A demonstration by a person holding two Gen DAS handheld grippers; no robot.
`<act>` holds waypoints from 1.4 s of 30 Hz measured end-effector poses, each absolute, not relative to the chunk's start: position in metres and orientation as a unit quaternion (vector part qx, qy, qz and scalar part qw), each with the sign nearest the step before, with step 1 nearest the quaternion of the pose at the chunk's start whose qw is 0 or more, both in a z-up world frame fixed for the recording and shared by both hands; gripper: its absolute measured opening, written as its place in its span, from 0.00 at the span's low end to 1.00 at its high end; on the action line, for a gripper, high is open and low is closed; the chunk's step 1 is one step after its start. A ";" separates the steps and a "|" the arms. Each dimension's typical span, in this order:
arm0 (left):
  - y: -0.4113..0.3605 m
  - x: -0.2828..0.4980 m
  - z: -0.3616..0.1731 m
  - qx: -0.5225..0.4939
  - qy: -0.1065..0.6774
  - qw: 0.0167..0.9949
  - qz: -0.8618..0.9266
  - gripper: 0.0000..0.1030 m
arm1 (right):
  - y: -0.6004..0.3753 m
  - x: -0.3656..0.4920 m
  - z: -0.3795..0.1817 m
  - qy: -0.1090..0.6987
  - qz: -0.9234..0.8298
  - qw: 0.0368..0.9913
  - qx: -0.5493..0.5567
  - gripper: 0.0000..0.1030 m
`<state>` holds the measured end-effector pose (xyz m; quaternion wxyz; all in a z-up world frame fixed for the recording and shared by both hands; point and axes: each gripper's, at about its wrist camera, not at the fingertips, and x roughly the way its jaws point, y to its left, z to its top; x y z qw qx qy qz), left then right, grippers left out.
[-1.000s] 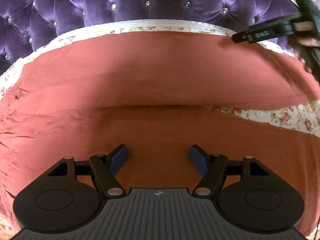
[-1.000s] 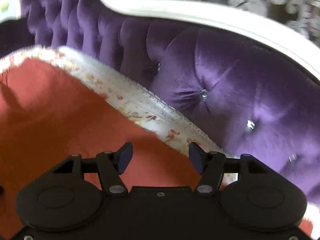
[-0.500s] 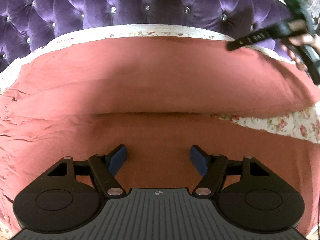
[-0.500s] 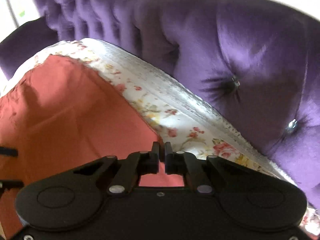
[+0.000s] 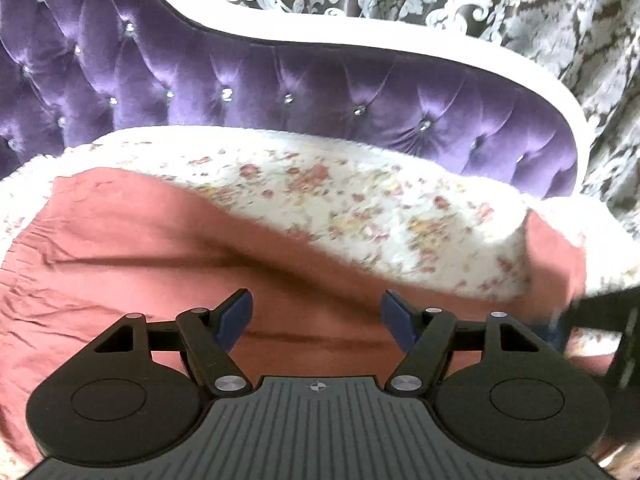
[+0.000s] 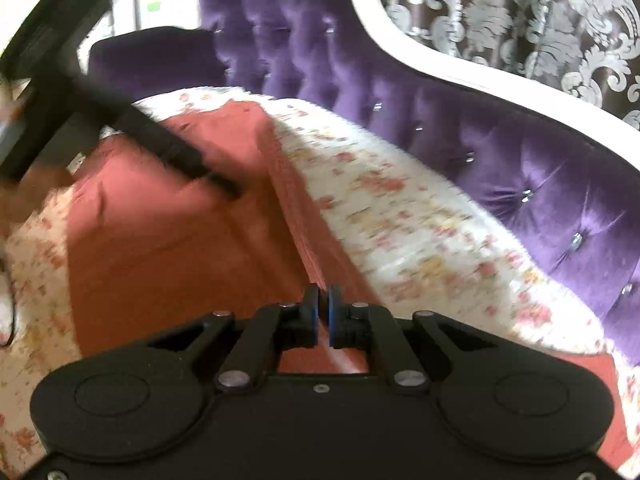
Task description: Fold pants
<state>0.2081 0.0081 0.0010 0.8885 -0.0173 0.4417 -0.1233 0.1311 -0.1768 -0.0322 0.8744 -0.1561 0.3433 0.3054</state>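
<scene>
The rust-red pants [image 5: 140,248] lie spread on a floral sheet [image 5: 320,200]. My left gripper [image 5: 316,314] is open and empty, hovering just above the cloth. My right gripper [image 6: 323,312] is shut on the far edge of the pants [image 6: 180,240] and holds it pulled up into a ridge running away from the jaws. The right gripper's body shows at the right edge of the left wrist view [image 5: 600,320]. The left gripper's body shows as a dark blurred shape at the upper left of the right wrist view [image 6: 80,100].
A purple tufted headboard [image 5: 280,88] with a white frame [image 6: 400,40] stands behind the sheet. Patterned dark curtains [image 5: 520,12] hang behind it. The floral sheet [image 6: 420,240] lies uncovered between the pants and the headboard.
My right gripper shut on the far pant edge and pulled it toward me, uncovering floral sheet by the headboard. My left gripper stayed open and tilted up.
</scene>
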 end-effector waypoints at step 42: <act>0.062 0.098 -0.073 -0.080 0.507 0.857 -0.036 0.14 | -0.189 0.021 -0.034 0.331 0.161 0.928 -0.056 0.51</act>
